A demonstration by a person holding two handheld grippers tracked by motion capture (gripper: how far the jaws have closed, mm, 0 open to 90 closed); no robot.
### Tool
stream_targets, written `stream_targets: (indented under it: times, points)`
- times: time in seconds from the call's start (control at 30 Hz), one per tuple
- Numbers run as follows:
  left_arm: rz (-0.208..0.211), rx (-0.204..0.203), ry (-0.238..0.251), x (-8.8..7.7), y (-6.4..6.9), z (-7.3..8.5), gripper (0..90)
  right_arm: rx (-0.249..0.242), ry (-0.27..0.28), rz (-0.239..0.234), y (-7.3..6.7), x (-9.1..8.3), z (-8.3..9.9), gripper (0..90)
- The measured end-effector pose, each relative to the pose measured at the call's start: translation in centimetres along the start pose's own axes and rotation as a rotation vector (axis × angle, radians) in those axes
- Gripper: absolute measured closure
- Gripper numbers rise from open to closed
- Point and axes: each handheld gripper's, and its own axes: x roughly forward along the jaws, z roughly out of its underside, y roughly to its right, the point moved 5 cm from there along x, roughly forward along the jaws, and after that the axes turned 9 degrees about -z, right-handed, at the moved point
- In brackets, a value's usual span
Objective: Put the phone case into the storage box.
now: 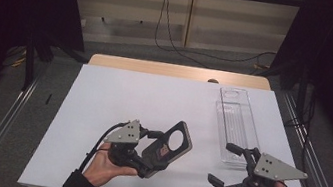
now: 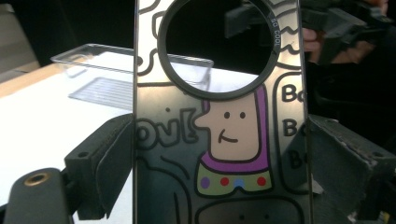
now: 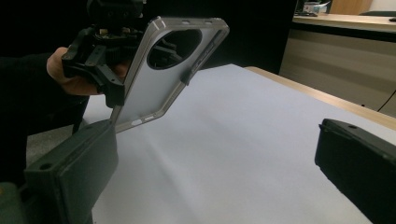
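Note:
A dark phone case [image 1: 171, 147] with a large round camera hole is clamped by its two long edges in my left gripper [image 1: 151, 159], held tilted above the white sheet. In the left gripper view its printed side [image 2: 219, 140] faces me, with a cartoon figure in a purple collar. In the right gripper view I see its plain grey inside [image 3: 159, 79]. My right gripper [image 1: 221, 162] hovers at the front right with its jaws wide apart and nothing between them.
A clear plastic tray [image 1: 236, 120] lies on the right side of the white sheet [image 1: 143, 100], just beyond my right gripper. The wooden table edge [image 1: 178, 71] runs along the back. Metal rails flank the table.

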Motion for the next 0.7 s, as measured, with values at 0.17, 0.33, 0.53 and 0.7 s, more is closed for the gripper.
stream_targets:
  times: [0.17,0.33,0.53,0.7]
  points:
    - [0.034,-0.009,-0.022,0.4,0.7,0.1,12.2,0.012,0.004,-0.058,0.3,0.5,-0.5,0.0]
    - [0.072,0.014,-0.035,0.7,1.5,-0.1,12.2,0.016,-0.015,-0.132,0.5,1.0,-1.1,0.0]
    - [0.08,0.033,-0.046,1.2,1.7,-0.1,12.2,0.008,-0.05,-0.197,0.6,1.5,-1.6,0.2]
    - [0.087,0.035,-0.05,1.4,1.8,-0.1,12.2,0.003,-0.115,-0.262,0.6,2.1,-1.7,0.4]
